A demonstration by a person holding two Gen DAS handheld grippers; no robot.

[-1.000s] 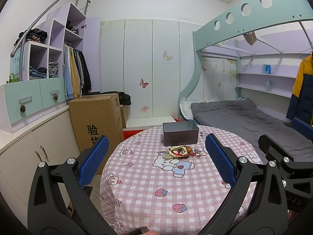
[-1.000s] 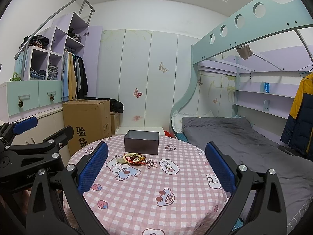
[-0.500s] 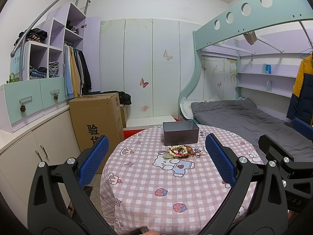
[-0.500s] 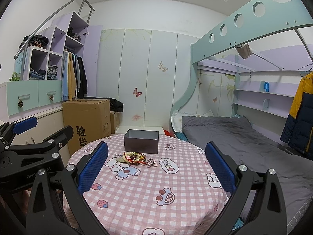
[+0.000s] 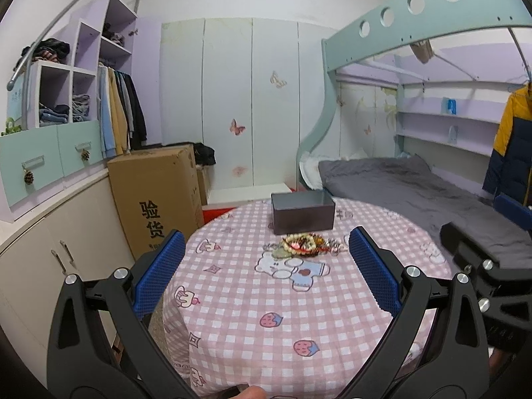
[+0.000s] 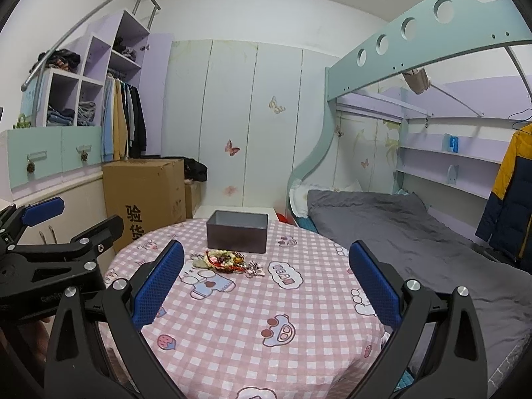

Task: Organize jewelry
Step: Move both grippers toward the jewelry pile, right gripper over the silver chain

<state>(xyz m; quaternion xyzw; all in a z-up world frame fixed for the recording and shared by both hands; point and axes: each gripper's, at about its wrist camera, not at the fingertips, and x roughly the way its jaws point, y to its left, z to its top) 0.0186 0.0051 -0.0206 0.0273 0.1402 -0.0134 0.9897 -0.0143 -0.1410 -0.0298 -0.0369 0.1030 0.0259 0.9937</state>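
A small pile of jewelry, beads and bracelets, lies on the round table with a pink checked cloth. A dark grey open box stands just behind the pile. In the right wrist view the pile and the box sit left of centre. My left gripper is open and empty, held above the near part of the table, well short of the pile. My right gripper is open and empty, also short of the pile. The left gripper shows at the left edge of the right wrist view.
A cardboard box stands on the floor left of the table, by low cabinets. A bed with a grey cover lies to the right under a loft frame. A wardrobe wall is behind the table.
Both grippers have barely moved; the views are nearly the same, with a slight drift of the right wrist view. Nothing was taken hold of.
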